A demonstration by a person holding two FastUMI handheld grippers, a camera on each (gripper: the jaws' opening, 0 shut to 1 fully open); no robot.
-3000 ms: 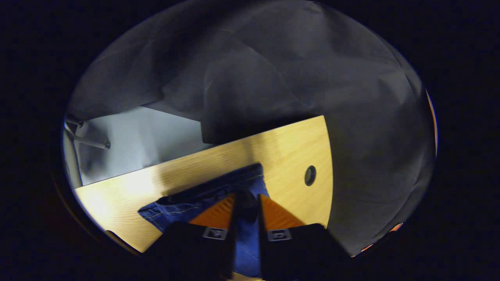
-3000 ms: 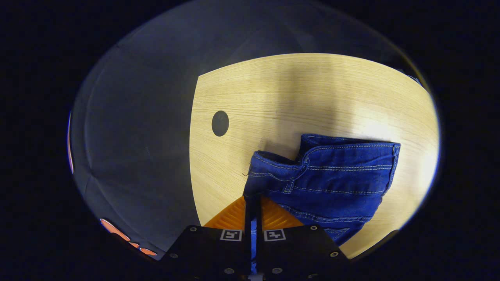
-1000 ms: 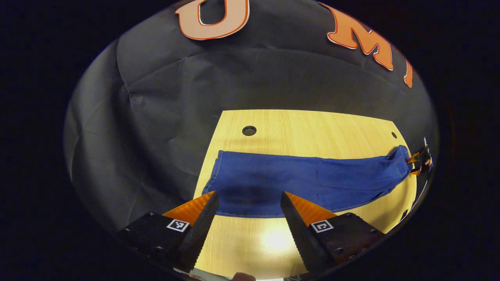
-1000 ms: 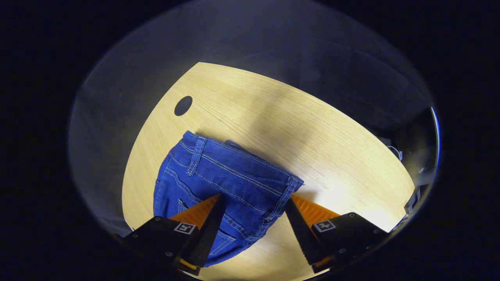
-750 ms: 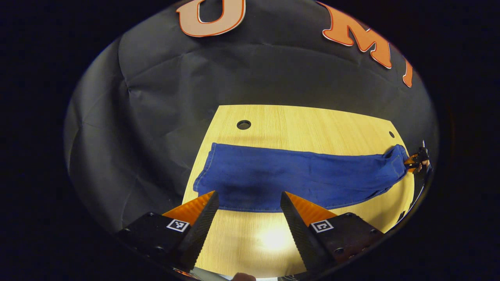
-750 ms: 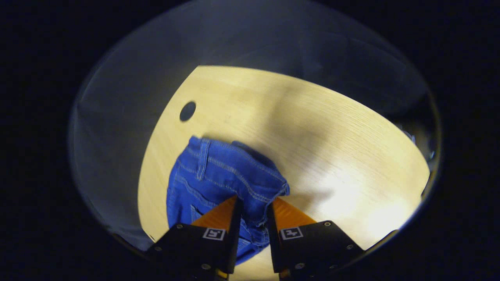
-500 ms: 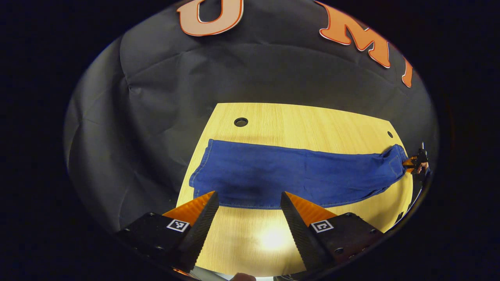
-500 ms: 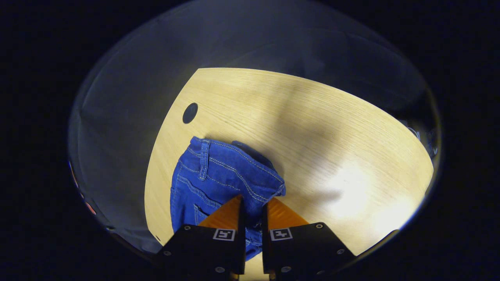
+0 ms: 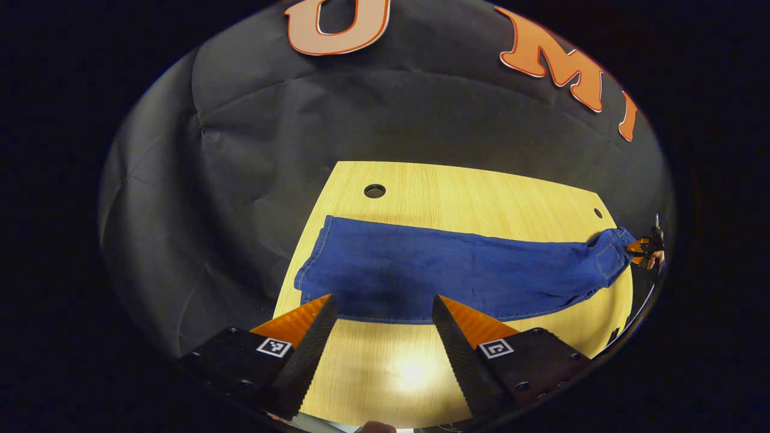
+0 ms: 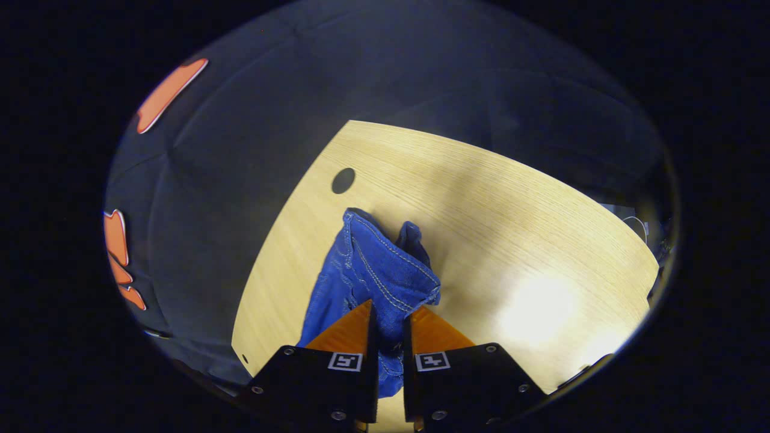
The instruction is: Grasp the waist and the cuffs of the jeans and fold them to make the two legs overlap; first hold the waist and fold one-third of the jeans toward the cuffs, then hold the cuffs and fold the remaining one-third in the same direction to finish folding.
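- Black cloth walls close round a pale wooden table, where the jeans lie as one long strip, legs already overlapped.
- Their long axis runs from cuffs to waist.
- Right tongs are closed on the bunched waist, so they seem placed for the first fold.
- Left tongs hang open just beside the cuffs, holding nothing.
- Nothing blocks the way; two holes lie beyond.

jeans flat on table, left gripper spread

No readable text or labels
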